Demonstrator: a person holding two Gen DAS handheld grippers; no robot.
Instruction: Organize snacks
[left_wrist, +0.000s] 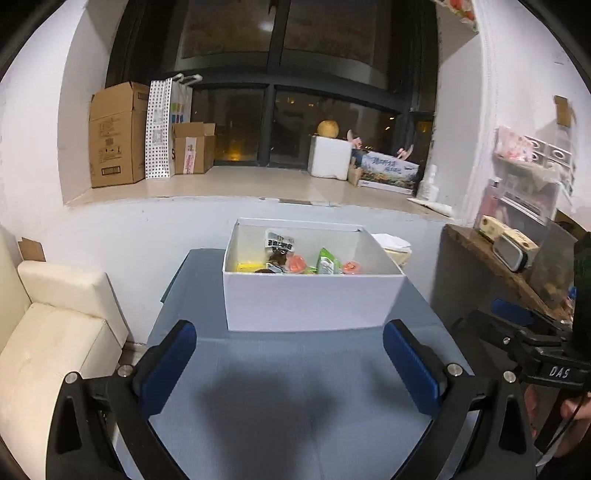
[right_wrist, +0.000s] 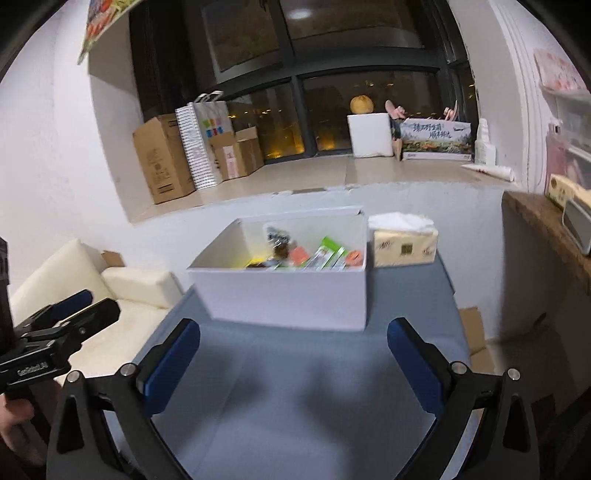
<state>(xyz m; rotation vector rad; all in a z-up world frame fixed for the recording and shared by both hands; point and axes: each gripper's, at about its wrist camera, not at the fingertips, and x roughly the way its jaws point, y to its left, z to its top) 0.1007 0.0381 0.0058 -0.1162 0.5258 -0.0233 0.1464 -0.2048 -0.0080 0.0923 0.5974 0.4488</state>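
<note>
Snacks (left_wrist: 295, 260) lie gathered inside the white box (left_wrist: 314, 302), which sits on the grey table (left_wrist: 295, 369) at twelve o'clock from both my grippers, so the sorting looks largely done. My left gripper (left_wrist: 290, 363) stands spread and empty; my right gripper (right_wrist: 293, 363) likewise, nothing between the pads. A tissue pack (right_wrist: 404, 245) sits just beside the box at three o'clock. Wrapper labels are blurred; one dark packet possibly holds dried meat.

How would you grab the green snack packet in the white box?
Come from above: the box walls block the sides. Pinch the green packet by its raised upper end, across its narrow width, since it leans up out of the other snacks.
</note>
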